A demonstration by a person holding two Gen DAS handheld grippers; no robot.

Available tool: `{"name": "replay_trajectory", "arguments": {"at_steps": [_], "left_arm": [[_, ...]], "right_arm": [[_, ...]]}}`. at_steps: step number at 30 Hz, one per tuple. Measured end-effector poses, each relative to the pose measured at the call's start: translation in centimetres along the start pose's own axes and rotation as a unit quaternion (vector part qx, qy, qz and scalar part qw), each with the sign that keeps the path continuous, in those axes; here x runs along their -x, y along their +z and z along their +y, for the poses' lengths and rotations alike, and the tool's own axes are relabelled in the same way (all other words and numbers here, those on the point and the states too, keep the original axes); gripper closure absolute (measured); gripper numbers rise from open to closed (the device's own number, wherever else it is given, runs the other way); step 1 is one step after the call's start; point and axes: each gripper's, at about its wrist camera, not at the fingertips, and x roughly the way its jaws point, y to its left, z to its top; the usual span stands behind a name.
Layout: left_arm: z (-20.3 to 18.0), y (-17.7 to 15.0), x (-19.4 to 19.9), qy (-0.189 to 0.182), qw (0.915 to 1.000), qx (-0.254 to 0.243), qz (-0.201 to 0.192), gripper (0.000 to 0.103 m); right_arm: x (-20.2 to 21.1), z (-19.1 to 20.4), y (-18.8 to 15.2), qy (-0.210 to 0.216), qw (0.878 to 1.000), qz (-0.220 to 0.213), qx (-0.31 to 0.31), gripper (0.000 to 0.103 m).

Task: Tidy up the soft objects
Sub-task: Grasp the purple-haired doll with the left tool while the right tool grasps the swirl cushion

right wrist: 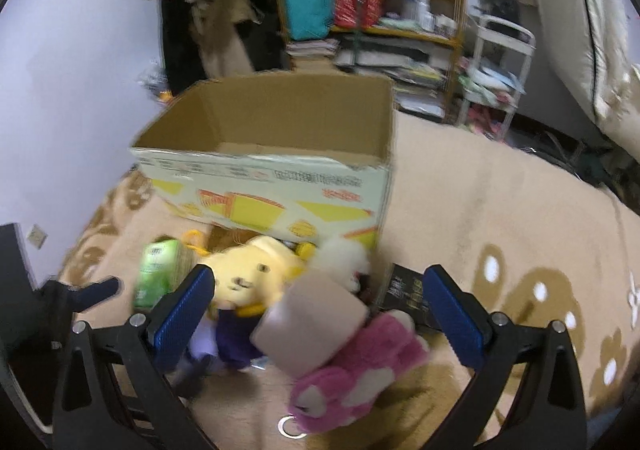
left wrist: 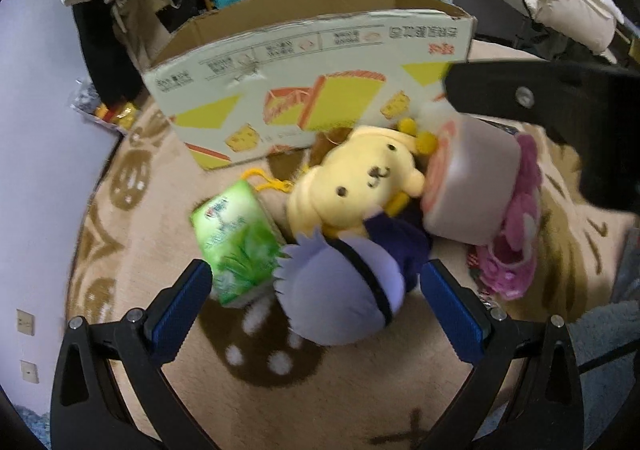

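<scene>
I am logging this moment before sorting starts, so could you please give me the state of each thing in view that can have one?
Cardboard box: upright, top open, nothing visible inside.
Left gripper: jaws open, holding nothing.
Right gripper: jaws open, holding nothing.
Purple-haired doll: lying between the left jaws, ungripped.
Yellow dog plush: lying face up.
Pink plush: lying on the rug.
Green tissue pack: lying tilted.
</scene>
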Motion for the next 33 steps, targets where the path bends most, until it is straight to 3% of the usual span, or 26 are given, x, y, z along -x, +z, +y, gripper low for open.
{"name": "replay_trajectory", "arguments": {"at_steps": [4,7,12,14,16,22,33], "left_arm": [[0.1,-0.2,-0.9,-0.021,0.9992,0.012,0.031,0.005],[0.4,-0.5,-1.9,-0.035,0.9975,0.026,0.055,0.013],[0.7,-1.2,-3.6,-0.066,0.9921,0.049,0.095,0.03],[0.7,-1.4,-4.1,-0.076,0.9899,0.055,0.106,0.037],[0.5,-1.6,-4.5,-0.085,0.9879,0.058,0.116,0.043],[0.3,-1.5,-4.3,-0.081,0.9894,0.059,0.105,0.047],[0.8,-1.0,-2.9,-0.055,0.9947,0.046,0.073,0.049]], "right_arm": [[-1.3,0.9,-0.3,0.011,0.999,0.036,0.015,0.008],[-2.2,1.2,-0.7,-0.005,0.998,0.056,0.022,0.009],[-3.3,0.2,-1.3,-0.004,0.996,0.089,0.007,0.029],[-3.8,-0.1,-1.6,-0.009,0.994,0.105,0.005,0.044],[-4.0,-0.2,-1.7,-0.01,0.994,0.109,0.005,0.049],[-4.3,-0.3,-1.9,-0.007,0.993,0.114,0.01,0.073],[-3.7,-0.7,-1.7,-0.009,0.994,0.105,0.001,0.079]]}}
